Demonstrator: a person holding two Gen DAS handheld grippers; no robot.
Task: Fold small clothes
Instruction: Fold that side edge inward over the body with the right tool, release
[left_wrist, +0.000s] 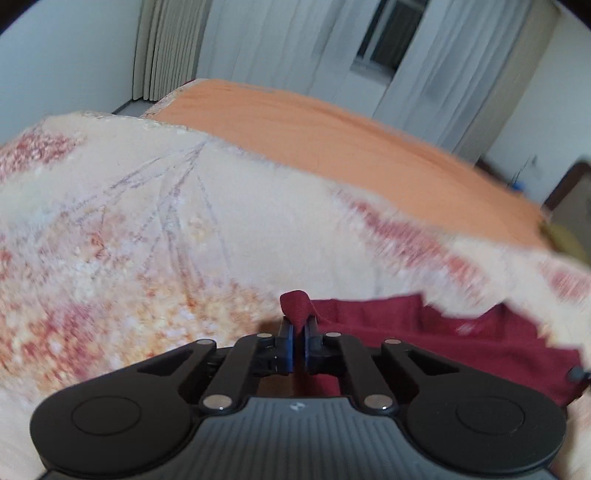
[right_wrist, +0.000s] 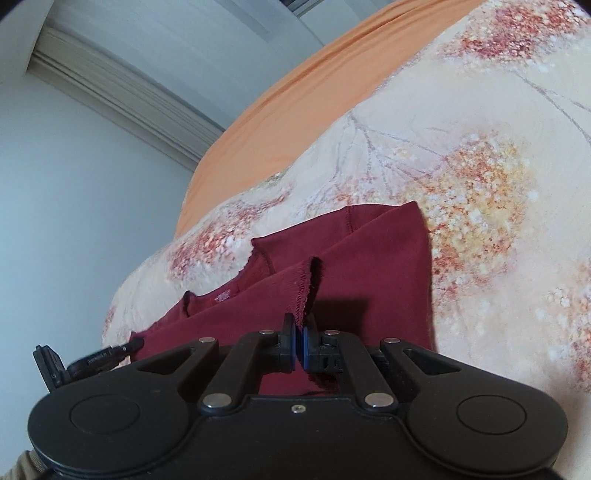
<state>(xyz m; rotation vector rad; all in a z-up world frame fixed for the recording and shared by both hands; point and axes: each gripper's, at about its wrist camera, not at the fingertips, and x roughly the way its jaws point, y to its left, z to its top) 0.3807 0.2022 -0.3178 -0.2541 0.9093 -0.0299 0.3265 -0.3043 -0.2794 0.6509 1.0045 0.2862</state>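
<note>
A small dark red garment (left_wrist: 436, 332) lies on a floral blanket (left_wrist: 155, 229) that covers a bed. My left gripper (left_wrist: 298, 325) is shut on a corner of the garment, and a pinch of red cloth sticks up above its blue pads. In the right wrist view the same garment (right_wrist: 369, 266) lies partly folded, one ribbed sleeve across its body. My right gripper (right_wrist: 298, 325) is shut on the ribbed cuff edge. The tips of the left gripper (right_wrist: 122, 349) show at the garment's left corner in that view.
An orange sheet (left_wrist: 332, 136) covers the far part of the bed beyond the blanket (right_wrist: 480, 155). Pale curtains (left_wrist: 295, 44) and a window stand behind the bed. White walls (right_wrist: 74, 184) close the room. Dark furniture (left_wrist: 569, 188) stands at the far right.
</note>
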